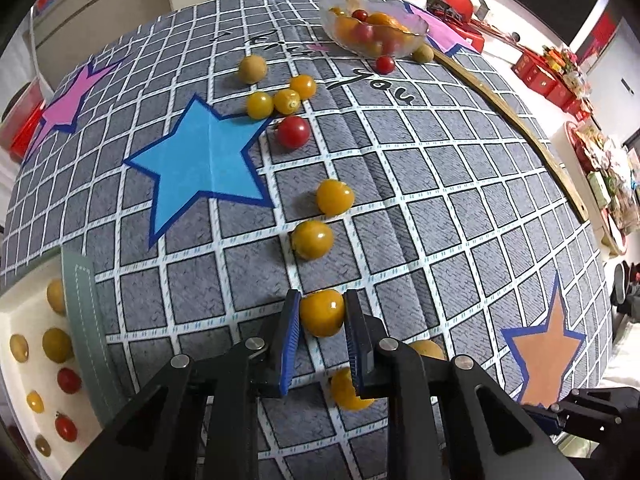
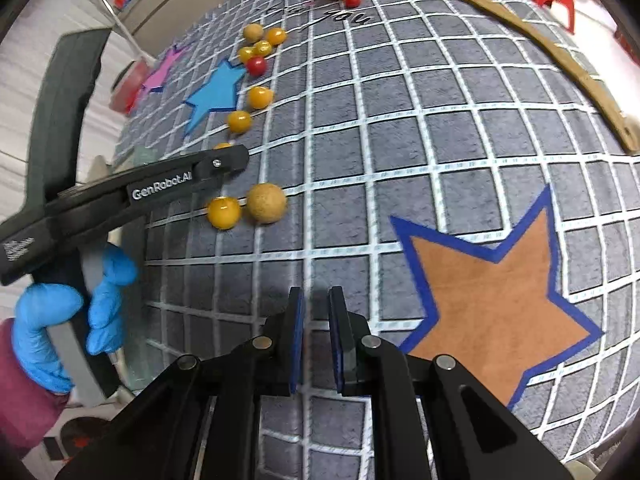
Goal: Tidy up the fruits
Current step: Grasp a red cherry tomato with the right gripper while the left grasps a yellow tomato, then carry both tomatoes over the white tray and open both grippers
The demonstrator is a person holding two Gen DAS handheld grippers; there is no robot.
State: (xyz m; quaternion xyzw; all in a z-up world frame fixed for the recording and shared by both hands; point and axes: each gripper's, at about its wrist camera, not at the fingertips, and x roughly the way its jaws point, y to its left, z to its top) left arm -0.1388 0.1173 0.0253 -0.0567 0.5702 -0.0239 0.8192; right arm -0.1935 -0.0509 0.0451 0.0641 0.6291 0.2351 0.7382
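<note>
Jaws of my left gripper (image 1: pixel 322 314) pinch a round yellow cherry tomato (image 1: pixel 322 313) below the blue star (image 1: pixel 204 170); my right gripper (image 2: pixel 316 320) jaws sit narrow, holding nothing.

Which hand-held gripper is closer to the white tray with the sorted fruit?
Left. The left hand-held gripper, gripping a yellow tomato, sits beside the tray; the right one hovers near the orange star.
</note>
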